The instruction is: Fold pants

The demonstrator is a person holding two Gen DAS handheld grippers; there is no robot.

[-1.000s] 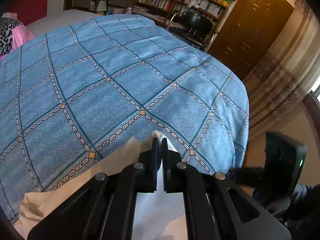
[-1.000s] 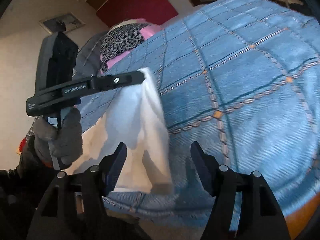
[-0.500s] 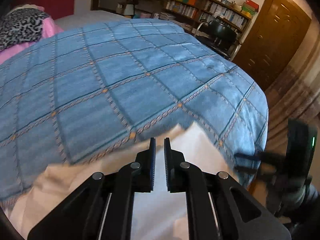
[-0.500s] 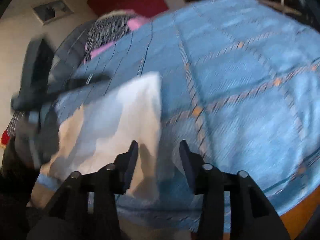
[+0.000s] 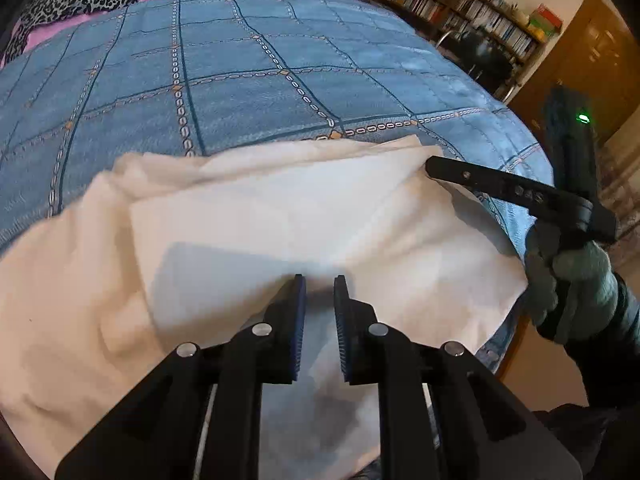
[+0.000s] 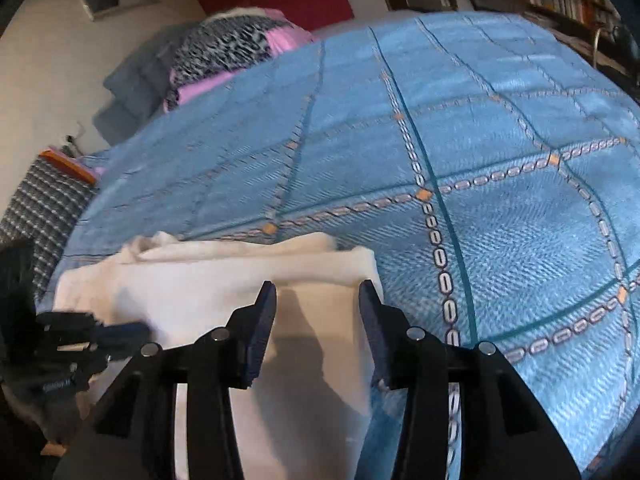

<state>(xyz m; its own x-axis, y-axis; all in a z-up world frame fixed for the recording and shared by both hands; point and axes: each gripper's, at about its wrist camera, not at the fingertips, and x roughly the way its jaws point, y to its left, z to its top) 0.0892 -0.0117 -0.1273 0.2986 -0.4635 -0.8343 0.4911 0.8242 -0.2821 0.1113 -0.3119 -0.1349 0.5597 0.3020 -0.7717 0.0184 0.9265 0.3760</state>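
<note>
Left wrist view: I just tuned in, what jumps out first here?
The white fabric pants lie bunched at the near edge of a blue quilted bedspread with chain-pattern checks. The black left gripper hovers over them, jaws slightly apart and just opening, nothing pinched. At right, a gloved hand holds the black right gripper, open at the pants' far corner.

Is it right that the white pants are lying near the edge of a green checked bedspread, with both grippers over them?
Not quite: the bedspread is blue, not green, with a teal grid and chain-pattern lines, as both wrist views show. The rest holds: the white pants lie near its edge, with the left gripper and right gripper over them.
</note>
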